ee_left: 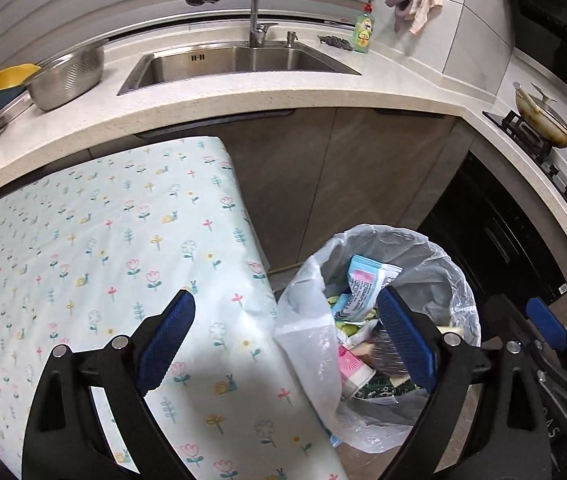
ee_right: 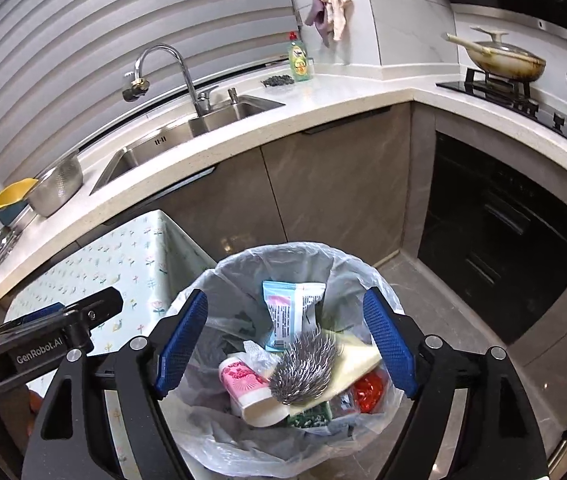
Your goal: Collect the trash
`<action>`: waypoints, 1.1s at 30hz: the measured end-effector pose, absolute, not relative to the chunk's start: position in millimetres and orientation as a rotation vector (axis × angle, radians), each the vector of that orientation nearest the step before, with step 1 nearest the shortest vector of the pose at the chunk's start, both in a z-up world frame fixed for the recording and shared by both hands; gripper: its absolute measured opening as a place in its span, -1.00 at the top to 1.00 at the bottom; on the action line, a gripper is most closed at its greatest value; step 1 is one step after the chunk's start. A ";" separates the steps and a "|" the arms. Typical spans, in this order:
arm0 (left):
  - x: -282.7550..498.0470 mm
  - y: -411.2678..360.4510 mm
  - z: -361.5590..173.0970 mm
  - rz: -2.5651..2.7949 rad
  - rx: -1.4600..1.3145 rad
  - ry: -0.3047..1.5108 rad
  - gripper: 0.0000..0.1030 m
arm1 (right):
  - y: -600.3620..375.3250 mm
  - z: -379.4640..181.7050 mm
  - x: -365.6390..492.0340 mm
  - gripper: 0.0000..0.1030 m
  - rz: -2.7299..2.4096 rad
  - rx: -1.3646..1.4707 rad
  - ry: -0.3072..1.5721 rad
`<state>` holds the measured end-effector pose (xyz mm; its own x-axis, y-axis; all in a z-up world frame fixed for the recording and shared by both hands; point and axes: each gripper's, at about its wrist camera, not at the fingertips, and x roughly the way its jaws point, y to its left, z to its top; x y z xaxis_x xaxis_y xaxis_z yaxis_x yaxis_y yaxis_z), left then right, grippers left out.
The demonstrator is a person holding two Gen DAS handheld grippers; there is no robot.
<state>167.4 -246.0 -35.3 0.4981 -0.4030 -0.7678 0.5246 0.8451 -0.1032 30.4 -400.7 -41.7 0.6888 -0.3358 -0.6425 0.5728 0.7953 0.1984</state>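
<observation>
Left wrist view: my left gripper (ee_left: 287, 340) is wide open and empty, straddling the flowered cloth (ee_left: 95, 264) and the bin bag (ee_left: 367, 364). Right wrist view: my right gripper (ee_right: 285, 342), also open and empty, hangs over the bag, showing trash already inside, including a steel scourer (ee_right: 303, 374) the left barely glimpses. I judge dropping done; next comes fetching more or gathering the bag's rim.

My right tongs' (ee_right: 285, 344) view shows a silvery spiky thing (ee_right: 302, 372) in the trash bag (ee_right: 239, 440), motion-blurred, so I cannot name it. Wrappers under it are partly buried. In my left view, the bag's (ee_left: 303, 344) rim folds over the trash at nine o'clock. The flowered bench (ee_left: 83, 264) runs off the lower left edge. A dark pile (ee_left: 335, 42) by the sink is too small to identify.
</observation>
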 end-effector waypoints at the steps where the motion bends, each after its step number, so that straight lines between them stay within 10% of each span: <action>1: 166.4 -242.8 -33.6 -0.559 0.150 0.880 -0.72 | -398.4 -39.1 29.5 -0.50 -0.523 0.401 0.625; 33: 70.5 -152.7 7.2 -0.489 0.208 0.749 -0.86 | -294.5 14.0 -57.8 -0.64 -0.517 0.237 0.669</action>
<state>70.5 -152.7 7.2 0.6272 -0.3506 -0.6955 0.4957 0.8684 0.0092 -57.8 -294.5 14.0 0.6650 -0.3791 -0.6435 0.5278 0.8482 0.0457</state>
